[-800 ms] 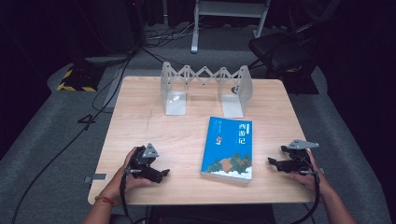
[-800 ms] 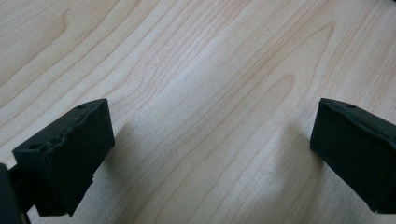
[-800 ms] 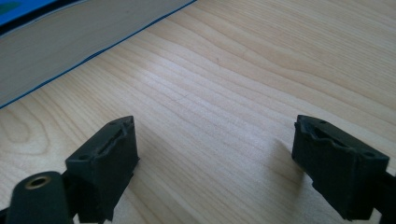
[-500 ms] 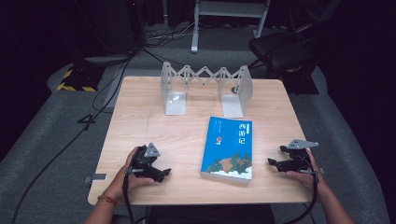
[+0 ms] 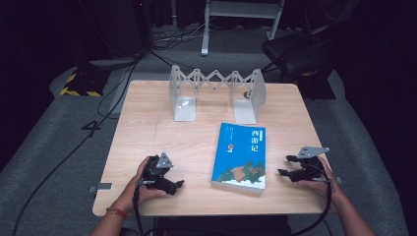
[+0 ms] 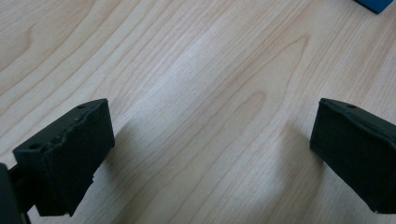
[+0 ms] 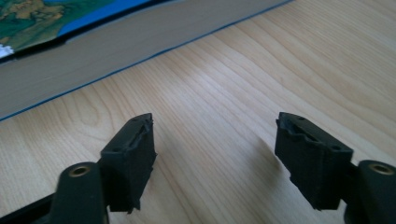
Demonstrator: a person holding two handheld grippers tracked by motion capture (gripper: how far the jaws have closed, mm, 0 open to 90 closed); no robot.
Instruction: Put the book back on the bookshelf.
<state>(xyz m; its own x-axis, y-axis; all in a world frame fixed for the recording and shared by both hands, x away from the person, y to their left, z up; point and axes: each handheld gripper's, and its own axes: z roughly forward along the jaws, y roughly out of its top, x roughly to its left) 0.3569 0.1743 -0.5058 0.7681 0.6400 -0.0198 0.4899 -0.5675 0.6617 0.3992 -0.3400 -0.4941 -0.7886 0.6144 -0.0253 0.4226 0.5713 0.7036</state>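
Almost nothing has changed over the last moment; in the high view the left gripper (image 5: pixel 178 184) sits at the lower left of the frame and the right gripper (image 5: pixel 284 165) at the lower right, both where they were a little earlier, and the blue book (image 5: pixel 240 156) lies in the same spot at the lower centre, flat on the wooden table (image 5: pixel 147 132), cover up, well apart from either tool.

The left gripper view shows its jaws spread wide over bare wood with nothing between them, and a blue corner of the book (image 6: pixel 373 4) peeks in at the upper right of that frame; the left gripper (image 6: pixel 212 158) is thus released and empty. The right gripper view shows the right gripper (image 7: pixel 215 154) likewise parted and empty, pointed at the book's page edge (image 7: pixel 107 70), which runs across the upper left of that frame, near but not touched.

The folding metal bookstand (image 5: pixel 216 93) stands at the upper centre of the high view, beyond the book, with its space free; judging from this stillness, the work is at its very start, with the approach to the book not yet begun, and the right hand seems the better placed to reach it first.
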